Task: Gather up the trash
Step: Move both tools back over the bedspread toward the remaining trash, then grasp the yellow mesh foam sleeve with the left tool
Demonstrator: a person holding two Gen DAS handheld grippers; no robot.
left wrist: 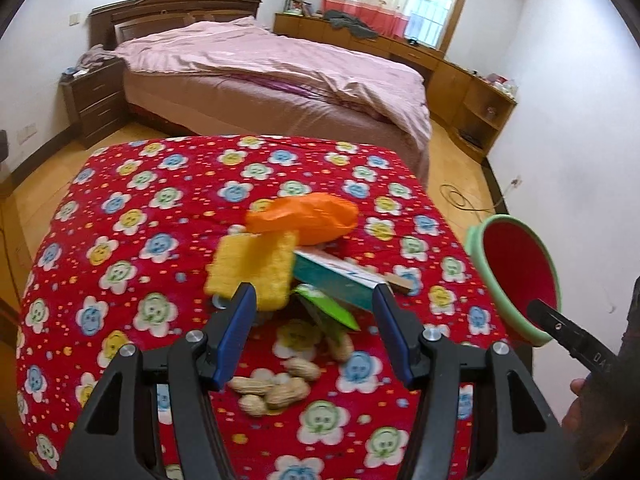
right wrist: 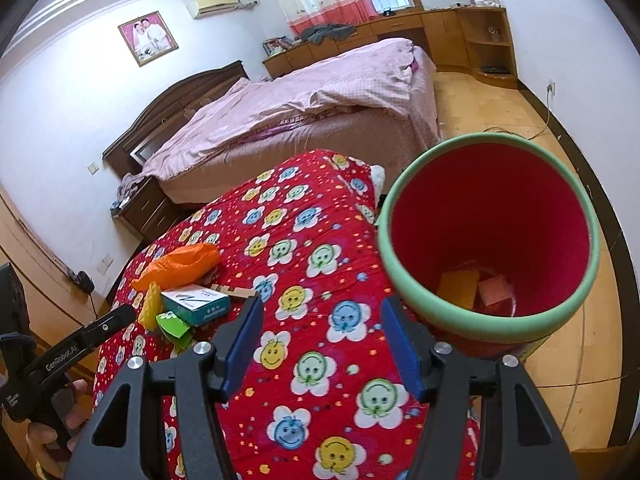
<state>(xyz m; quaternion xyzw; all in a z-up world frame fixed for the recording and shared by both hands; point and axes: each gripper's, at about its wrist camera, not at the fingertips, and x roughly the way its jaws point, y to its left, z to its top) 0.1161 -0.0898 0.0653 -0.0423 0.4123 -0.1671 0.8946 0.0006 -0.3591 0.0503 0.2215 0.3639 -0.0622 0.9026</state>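
A trash pile lies on the red flower-print tablecloth [left wrist: 160, 200]: an orange plastic bag [left wrist: 304, 218], a yellow wrapper [left wrist: 252, 268], a teal box [left wrist: 336, 280], a green wrapper [left wrist: 328, 308] and several peanuts [left wrist: 276, 384]. My left gripper [left wrist: 316, 292] hovers open just in front of the pile, above the peanuts, with nothing pressed between its pads. A red bin with a green rim [right wrist: 488, 320] stands at the table's right edge and holds yellow and pink scraps. My right gripper [right wrist: 320, 308] is open over bare cloth, its right finger next to the bin's rim.
A small wooden piece [left wrist: 400, 282] lies beside the box. A bed with a pink cover [left wrist: 280, 76] stands behind the table, with a nightstand [left wrist: 96, 100] to its left. Wooden cabinets [left wrist: 472, 92] line the far wall. A cable [left wrist: 460, 200] lies on the wooden floor.
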